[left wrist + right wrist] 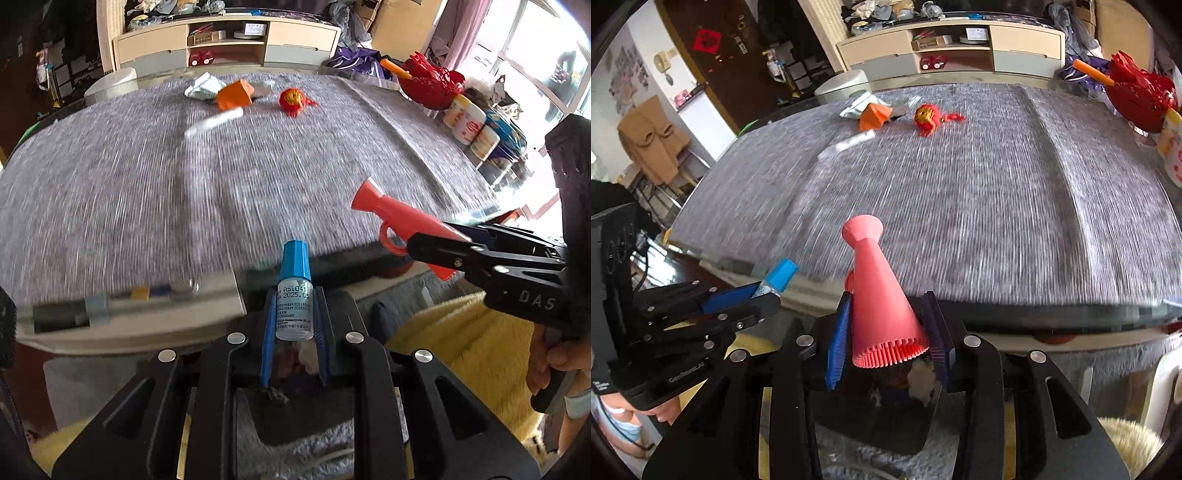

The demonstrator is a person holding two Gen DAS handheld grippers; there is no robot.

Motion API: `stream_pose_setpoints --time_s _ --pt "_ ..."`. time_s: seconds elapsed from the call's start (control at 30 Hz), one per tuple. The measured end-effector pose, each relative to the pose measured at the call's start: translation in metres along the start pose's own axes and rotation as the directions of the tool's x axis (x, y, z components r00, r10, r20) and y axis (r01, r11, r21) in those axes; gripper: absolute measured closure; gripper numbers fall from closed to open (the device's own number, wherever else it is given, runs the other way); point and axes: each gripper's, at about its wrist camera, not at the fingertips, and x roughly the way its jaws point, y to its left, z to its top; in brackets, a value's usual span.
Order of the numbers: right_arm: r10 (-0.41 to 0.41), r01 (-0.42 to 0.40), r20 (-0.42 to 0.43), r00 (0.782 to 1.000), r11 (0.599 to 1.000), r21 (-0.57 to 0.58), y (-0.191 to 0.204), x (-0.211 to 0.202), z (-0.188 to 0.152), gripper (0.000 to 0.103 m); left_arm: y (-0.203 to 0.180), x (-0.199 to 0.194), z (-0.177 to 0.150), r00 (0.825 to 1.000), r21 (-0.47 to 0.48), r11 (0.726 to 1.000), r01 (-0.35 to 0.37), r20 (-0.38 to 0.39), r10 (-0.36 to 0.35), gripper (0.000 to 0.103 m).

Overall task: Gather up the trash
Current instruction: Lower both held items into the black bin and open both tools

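Gripping a small clear plastic dropper bottle with a faceted blue cap [294, 295], the left gripper [294, 325] has its ribbed blue pads [266, 332] nearly closed on the bottle's printed label, cap pointing away from the handle. The right gripper [890, 332] clamps a coral-red plastic cone with a flared knob at its narrow tip and a toothed, ribbed rim at its wide end [882, 295]; its ribbed pads [836, 343] press on the cone's smooth sides at a middling width. Both held pieces hang just off the near edge of the table, side by side and apart.

The table itself is covered by a grey, coarsely woven cloth [184, 177], blurred in both views. Toward its far edge lies more litter: a crumpled white-and-green wrapper [203, 86] touching a folded orange paper piece [234, 95], a thin white strip [216, 121] just nearer, and a red-and-gold crumpled ornament with a tassel [293, 100] beside them. Along the right edge stand a red lacy openwork basket [430, 79] and a row of white jars with printed labels [467, 120].

The broad middle of the cloth lies bare between the grippers and that far litter. A pale low cabinet with open shelves [225, 40] stands beyond the table.
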Motion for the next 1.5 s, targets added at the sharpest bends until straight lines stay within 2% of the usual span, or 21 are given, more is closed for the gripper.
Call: stream_pose_setpoints --time_s 0.23,0.57,0.8,1.13,1.2,1.23,1.3,1.37,1.5 --pt "0.000 0.000 -0.030 1.000 1.000 0.010 0.008 0.001 -0.037 0.064 -0.008 0.004 -0.045 0.999 -0.012 1.000 0.012 -0.044 -0.012 0.085" --pt "-0.050 0.062 -0.140 0.989 0.995 0.080 0.002 0.036 -0.085 0.064 -0.008 0.027 -0.087 0.992 -0.043 0.999 -0.001 -0.123 -0.004 0.085" --pt "-0.096 0.118 -0.190 0.977 0.988 0.105 0.003 0.053 -0.094 0.064 -0.004 0.047 -0.104 0.983 -0.090 0.996 -0.006 -0.185 -0.011 0.085" --pt "-0.060 0.095 -0.209 0.976 0.983 0.160 -0.001 0.061 -0.090 0.063 0.001 0.055 -0.104 0.979 -0.125 0.992 0.010 -0.200 -0.035 0.085" --pt "-0.058 0.094 -0.207 0.976 0.982 0.164 -0.002 0.061 -0.089 0.060 0.002 0.055 -0.103 0.979 -0.130 0.991 0.010 -0.200 -0.036 0.081" --pt "-0.060 0.095 -0.206 0.977 0.982 0.165 -0.001 0.061 -0.088 0.053 0.003 0.056 -0.102 0.979 -0.131 0.991 0.010 -0.200 -0.036 0.078" --pt "-0.067 0.102 -0.200 0.977 0.981 0.168 -0.003 0.060 -0.087 0.048 0.003 0.055 -0.102 0.980 -0.128 0.992 0.003 -0.199 -0.028 0.074" --pt "-0.070 0.104 -0.198 0.978 0.980 0.170 -0.005 0.060 -0.087 0.047 0.004 0.054 -0.100 0.981 -0.126 0.992 -0.006 -0.194 -0.019 0.065" --pt "-0.091 0.123 -0.190 0.978 0.979 0.165 -0.007 0.057 -0.084 0.035 0.008 0.049 -0.095 0.984 -0.126 0.992 -0.028 -0.178 0.005 0.051"
